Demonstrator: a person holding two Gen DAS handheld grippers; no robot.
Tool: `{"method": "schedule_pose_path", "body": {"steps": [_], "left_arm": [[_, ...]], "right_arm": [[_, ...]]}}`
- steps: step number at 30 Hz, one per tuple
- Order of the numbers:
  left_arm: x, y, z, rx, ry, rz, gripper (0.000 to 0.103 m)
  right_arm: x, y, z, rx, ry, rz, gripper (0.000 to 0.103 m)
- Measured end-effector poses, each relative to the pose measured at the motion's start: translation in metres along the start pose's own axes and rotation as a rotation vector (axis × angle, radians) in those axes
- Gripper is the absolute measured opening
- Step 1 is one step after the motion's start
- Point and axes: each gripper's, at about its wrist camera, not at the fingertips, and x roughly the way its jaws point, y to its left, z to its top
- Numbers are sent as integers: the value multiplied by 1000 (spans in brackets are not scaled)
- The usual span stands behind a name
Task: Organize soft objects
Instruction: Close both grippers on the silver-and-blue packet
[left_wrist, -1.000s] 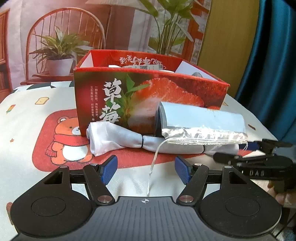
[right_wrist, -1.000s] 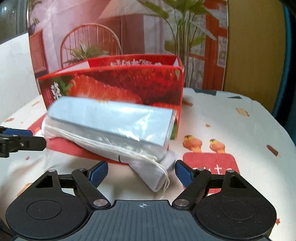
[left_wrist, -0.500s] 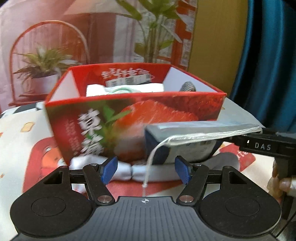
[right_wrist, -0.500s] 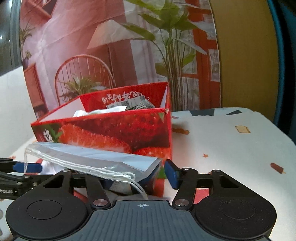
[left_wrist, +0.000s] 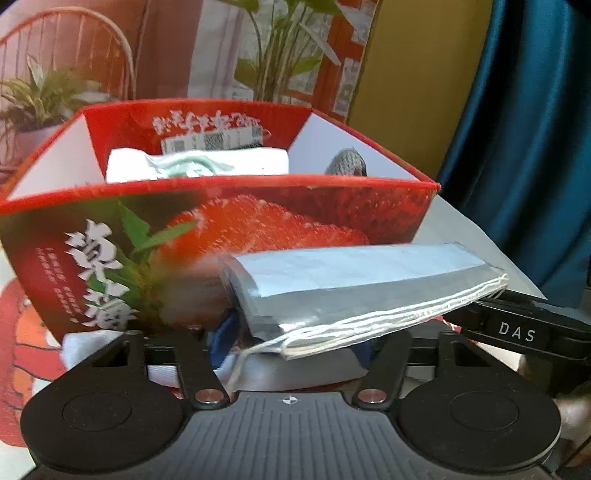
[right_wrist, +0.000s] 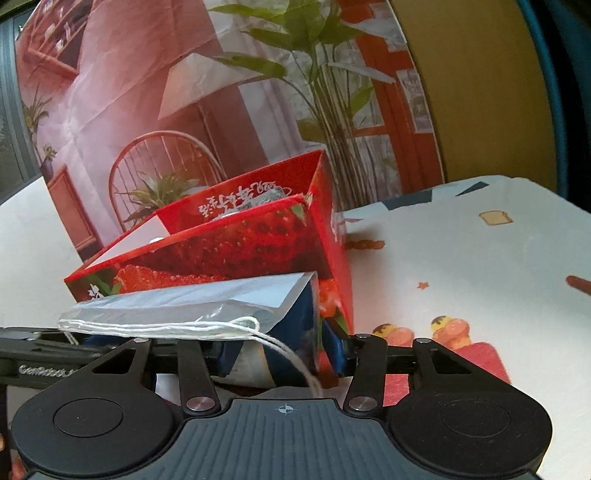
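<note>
Gripping one end each, the left tongs (left_wrist: 291, 343) and the right tongs (right_wrist: 280, 354) are both clenched on the silver pouch (left_wrist: 354, 284), which hangs between them clear of the worktop (right_wrist: 480, 258). This two-ended hold appears meant to keep the limp pouch level. A loose white drawstring (right_wrist: 288, 350) trails from the pouch's folded edge and could snag. Below the pouch, a white cloth (left_wrist: 280, 373) lies on the worktop. Just behind stands the strawberry box (left_wrist: 221, 221), open-topped, already holding a white folded item (left_wrist: 199, 166) and a grey item (left_wrist: 347, 162) near its right wall. Judged from this, the pouch is next to be raised over the near wall and lowered inside.
</note>
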Motion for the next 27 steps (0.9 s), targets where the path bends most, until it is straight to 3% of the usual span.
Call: {"method": "schedule_pose_path", "body": {"steps": [13,20,27], "left_arm": [[-10,-7,-9,-13,-17,-5,52],[-58,-12,-7,-19,-137,-22,52],[-99,-9,18,-22,-248,-5,52]], "right_arm": [[-4,7,-4,-22,4,31,30],[-30,23,8,-50,-57,64,30],[-46,52,43,-88,-122,110,30]]}}
